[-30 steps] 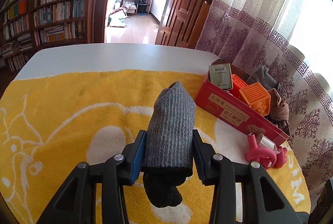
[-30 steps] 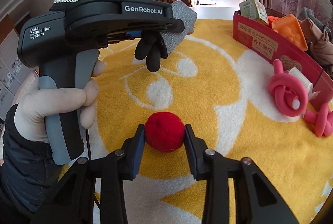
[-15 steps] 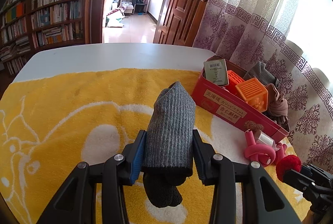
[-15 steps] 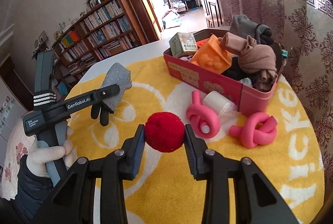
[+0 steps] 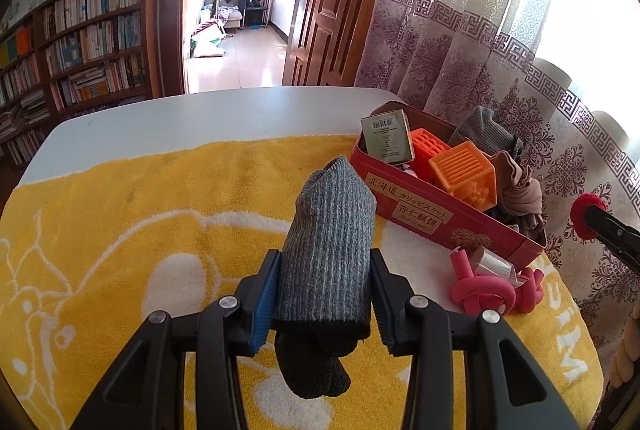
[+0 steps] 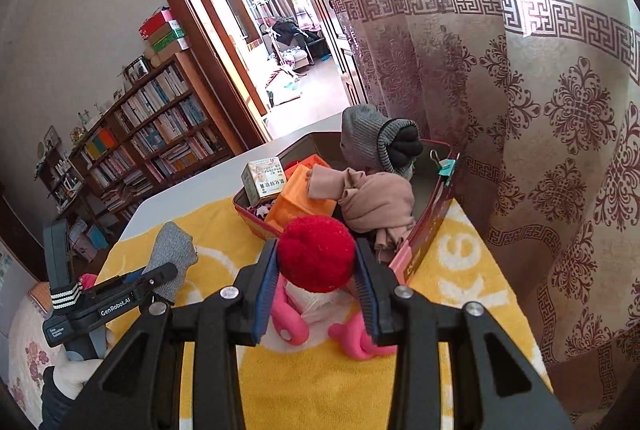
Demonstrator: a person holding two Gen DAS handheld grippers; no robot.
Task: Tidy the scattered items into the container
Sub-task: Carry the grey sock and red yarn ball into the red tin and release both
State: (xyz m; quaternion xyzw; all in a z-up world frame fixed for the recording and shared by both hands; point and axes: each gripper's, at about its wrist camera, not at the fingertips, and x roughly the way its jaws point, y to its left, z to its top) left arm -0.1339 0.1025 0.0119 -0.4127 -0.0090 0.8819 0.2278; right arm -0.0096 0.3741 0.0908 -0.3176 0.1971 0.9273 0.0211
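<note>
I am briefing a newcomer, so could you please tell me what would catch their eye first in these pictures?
Most striking is the red pompom clamped in the right gripper, raised just short of the red tin packed with socks and orange blocks. The left gripper pinches a grey ribbed sock above the yellow towel. Two pink knotted toys lie beside the tin.

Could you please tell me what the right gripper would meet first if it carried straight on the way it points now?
Probably the tan cloth bundle piled in the red box: the right gripper, shut on the red pom-pom, points over the box's near corner. Depth is uncertain.
</note>
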